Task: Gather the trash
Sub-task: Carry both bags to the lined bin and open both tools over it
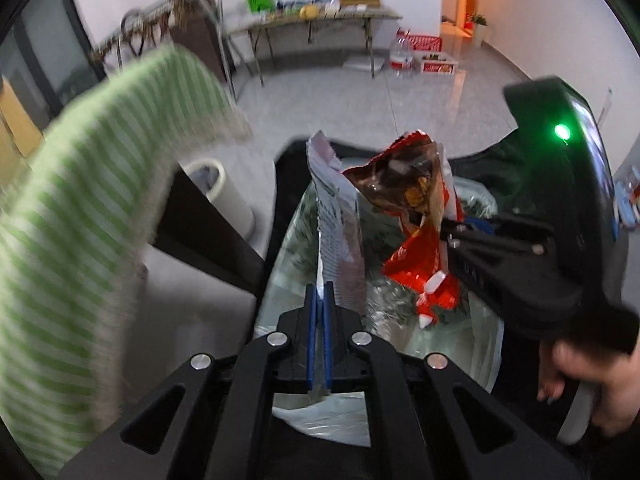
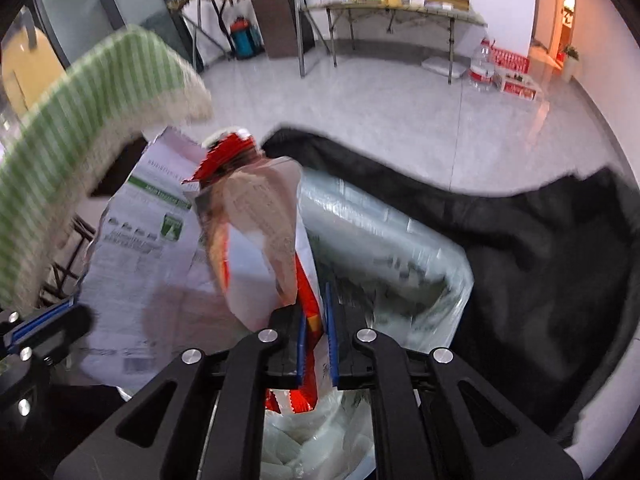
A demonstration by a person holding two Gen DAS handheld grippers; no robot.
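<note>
Progress: mid-task | left tool (image 1: 319,300) clamped on grey printed foil wrapper (image 1: 340,216) | right tool (image 2: 316,324) clamped on red crinkled snack bag (image 2: 256,216) | both over black-rimmed clear-lined trash bag (image 2: 520,240), release pending

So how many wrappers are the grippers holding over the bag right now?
2. The left gripper pinches a white printed wrapper; the right gripper pinches a red snack packet. More trash may lie hidden inside the black bag below.
</note>
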